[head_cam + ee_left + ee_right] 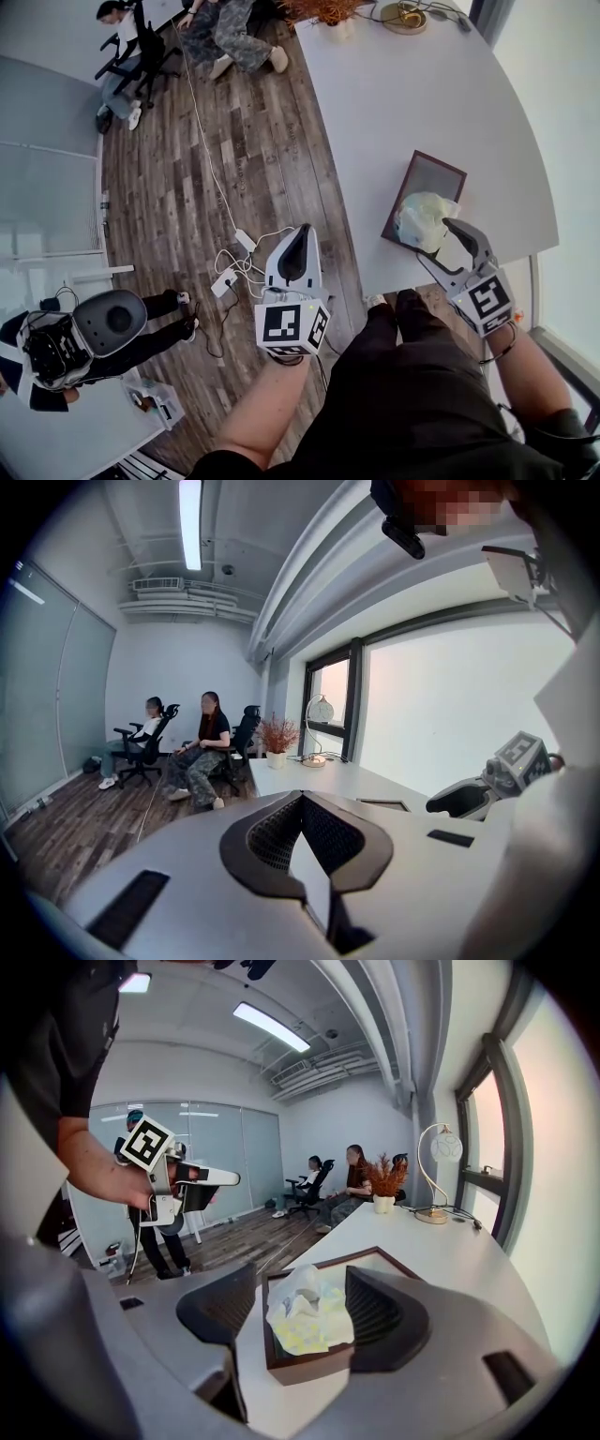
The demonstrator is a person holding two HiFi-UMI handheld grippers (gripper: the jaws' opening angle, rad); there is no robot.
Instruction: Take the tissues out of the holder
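**Right gripper open at the tissue holder**

The right gripper (433,240) hung with its jaws wide apart, either side of the near end of the brown holder (441,162) on the white table (422,94). Crumpled tissues (424,217) still lay in the holder, between the jaws but ungripped. The left gripper (300,234), jaws together and empty, hovered over the wooden floor (234,141).

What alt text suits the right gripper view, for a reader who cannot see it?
The right tool, jaws wide apart, faces a dark wooden holder of crumpled tissues on a white table. The left tool is held up at left.
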